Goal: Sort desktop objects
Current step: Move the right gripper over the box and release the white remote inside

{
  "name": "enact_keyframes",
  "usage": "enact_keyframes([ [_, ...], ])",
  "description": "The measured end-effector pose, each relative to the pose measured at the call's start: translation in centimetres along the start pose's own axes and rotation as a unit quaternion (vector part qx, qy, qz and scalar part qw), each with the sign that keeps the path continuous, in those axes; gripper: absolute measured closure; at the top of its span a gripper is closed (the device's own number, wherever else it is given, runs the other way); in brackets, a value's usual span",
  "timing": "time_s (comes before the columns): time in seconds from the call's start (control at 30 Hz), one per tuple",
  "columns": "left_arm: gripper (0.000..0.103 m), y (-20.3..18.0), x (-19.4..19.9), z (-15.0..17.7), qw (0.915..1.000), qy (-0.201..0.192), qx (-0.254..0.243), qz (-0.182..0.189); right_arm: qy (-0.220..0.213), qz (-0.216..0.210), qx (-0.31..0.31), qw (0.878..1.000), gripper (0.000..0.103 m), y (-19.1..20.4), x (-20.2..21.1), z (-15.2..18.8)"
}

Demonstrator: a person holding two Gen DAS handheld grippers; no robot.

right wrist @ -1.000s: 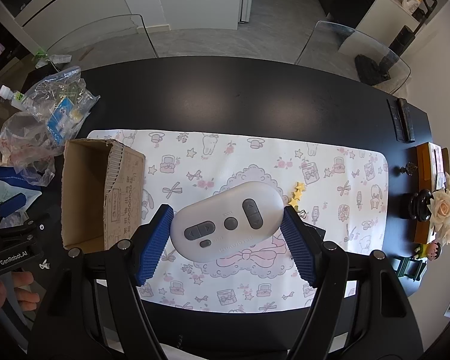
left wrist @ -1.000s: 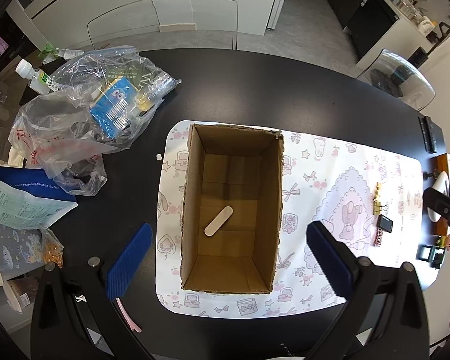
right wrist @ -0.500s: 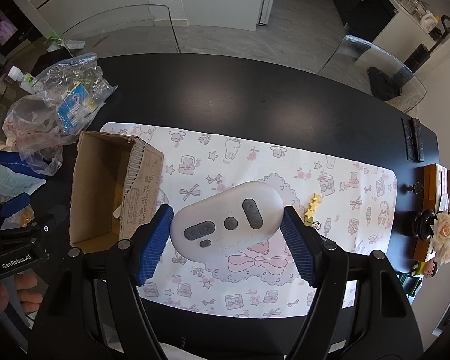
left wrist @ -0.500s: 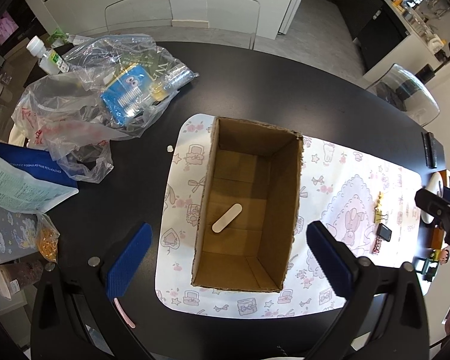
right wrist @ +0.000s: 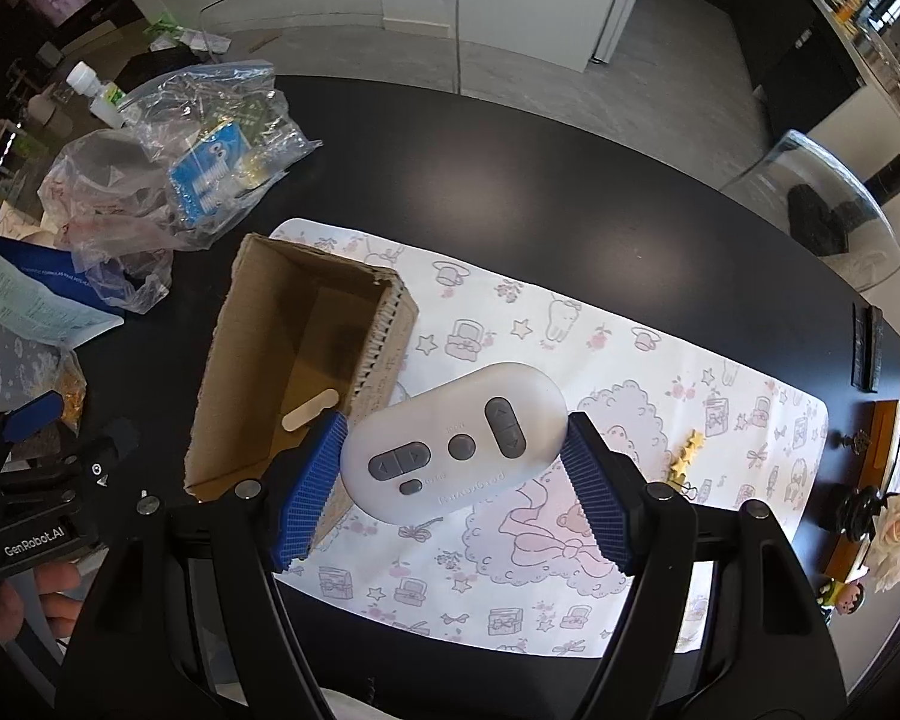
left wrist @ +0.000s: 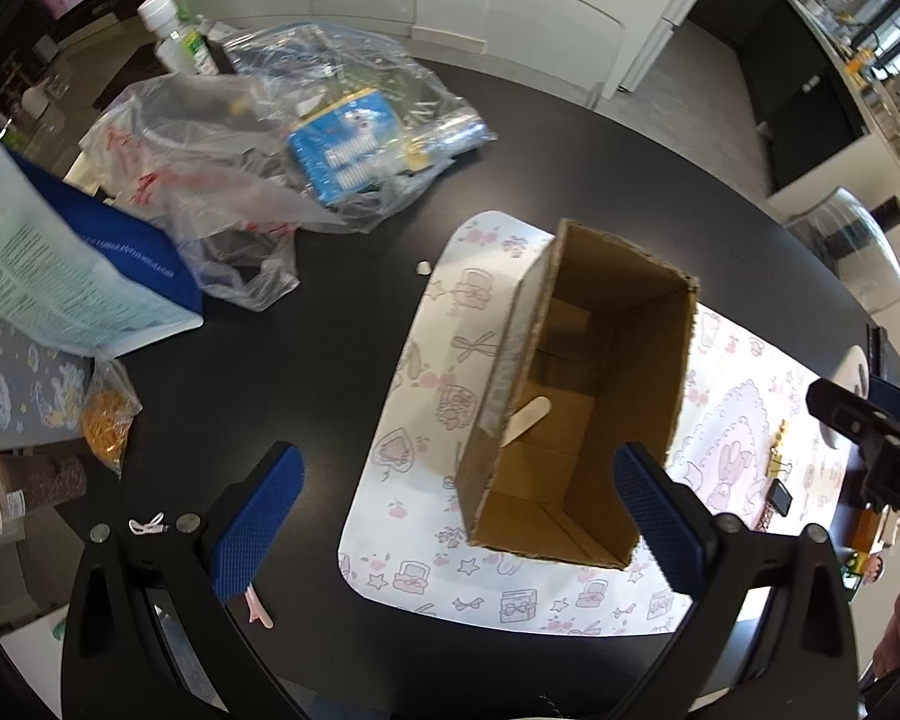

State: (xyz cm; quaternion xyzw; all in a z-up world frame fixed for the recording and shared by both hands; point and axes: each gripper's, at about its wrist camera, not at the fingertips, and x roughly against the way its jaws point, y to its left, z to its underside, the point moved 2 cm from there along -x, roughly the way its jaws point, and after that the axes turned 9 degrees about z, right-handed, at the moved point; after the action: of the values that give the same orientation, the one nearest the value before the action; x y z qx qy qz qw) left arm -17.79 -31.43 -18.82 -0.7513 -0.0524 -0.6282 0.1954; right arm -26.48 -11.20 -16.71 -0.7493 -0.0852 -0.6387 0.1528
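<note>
My right gripper [right wrist: 453, 489] is shut on a white oval remote [right wrist: 450, 441] with grey buttons and holds it above the patterned mat [right wrist: 660, 396], just right of the open cardboard box [right wrist: 258, 324]. A pale flat stick [right wrist: 309, 409] lies on the box floor; it also shows in the left wrist view [left wrist: 525, 417]. My left gripper [left wrist: 459, 531] is open and empty, above the table in front of the box [left wrist: 678, 360]. The right gripper's tip [left wrist: 858, 420] shows at the right edge of the left wrist view.
Clear plastic bags [left wrist: 258, 138] with a blue packet [left wrist: 348, 147], a blue-and-white pouch [left wrist: 60, 282] and a bottle [left wrist: 174, 36] crowd the table's left. Yellow star clips [right wrist: 687, 453] and a small black item [left wrist: 780, 498] lie on the mat's right. Ornaments and flowers [right wrist: 897, 534] stand at the far right.
My right gripper has carried the remote left and closer to the box. My left gripper has swung left and back, so the box now sits to the right in its view.
</note>
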Motion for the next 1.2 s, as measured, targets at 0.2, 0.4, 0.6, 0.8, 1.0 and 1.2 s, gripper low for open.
enact_keyframes([
  [0.2, 0.000, 2.7, 0.7, 0.4, 0.9992, -0.010, 0.037, -0.009, -0.001, -0.015, 0.034, 0.999, 0.028, 3.4, -0.2, -0.8],
  [0.4, 0.000, 4.9, 1.0, 1.0, 0.9973, -0.017, 0.070, -0.014, 0.004, -0.018, 0.065, 0.998, 0.028, 6.2, -0.7, -1.1],
  [0.6, 0.000, 6.6, 0.9, 1.5, 0.9949, -0.015, 0.098, -0.021, 0.007, -0.028, 0.090, 0.996, 0.028, 8.5, -1.2, -1.3],
  [0.8, 0.000, 7.3, 1.2, 1.3, 0.9943, -0.019, 0.102, -0.024, 0.003, -0.030, 0.100, 0.995, 0.027, 9.7, -1.5, -1.7],
  [1.0, 0.000, 7.2, 0.7, 0.8, 0.9952, -0.017, 0.095, -0.020, 0.010, -0.023, 0.091, 0.996, 0.025, 9.6, -2.0, -1.5],
  [1.2, 0.000, 6.2, 0.2, 0.7, 0.9968, -0.010, 0.079, -0.011, 0.011, -0.025, 0.072, 0.997, 0.007, 8.6, -1.7, -0.9],
])
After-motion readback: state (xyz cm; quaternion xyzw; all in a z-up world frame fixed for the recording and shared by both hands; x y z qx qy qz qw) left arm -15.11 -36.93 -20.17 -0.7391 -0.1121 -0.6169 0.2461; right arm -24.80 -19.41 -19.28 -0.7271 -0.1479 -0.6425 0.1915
